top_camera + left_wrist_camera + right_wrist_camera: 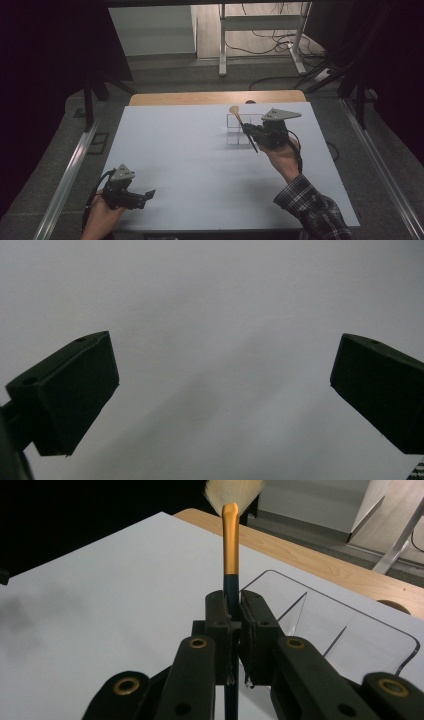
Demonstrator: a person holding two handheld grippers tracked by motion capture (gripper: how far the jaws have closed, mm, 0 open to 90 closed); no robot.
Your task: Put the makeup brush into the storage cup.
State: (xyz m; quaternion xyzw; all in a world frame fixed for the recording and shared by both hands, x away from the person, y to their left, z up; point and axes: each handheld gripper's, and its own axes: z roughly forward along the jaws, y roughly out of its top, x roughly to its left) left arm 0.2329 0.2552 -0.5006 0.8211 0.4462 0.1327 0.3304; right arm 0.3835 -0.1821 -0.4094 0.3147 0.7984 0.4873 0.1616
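Note:
A makeup brush with a pale bristle head, gold ferrule and dark handle is clamped in my right gripper at the back right of the white tabletop. It is tilted, head up and toward the far edge. In the right gripper view the jaws are shut on the brush at its dark handle, right gripper. A clear divided organizer stands just under and beside the brush; the organizer holds nothing. My left gripper rests near the front left, open with nothing between its jaws, left gripper.
A wooden strip runs along the table's far edge. Metal rails flank both sides. A white frame and loose cables lie on the floor beyond. A plaid sleeve comes in at the lower right.

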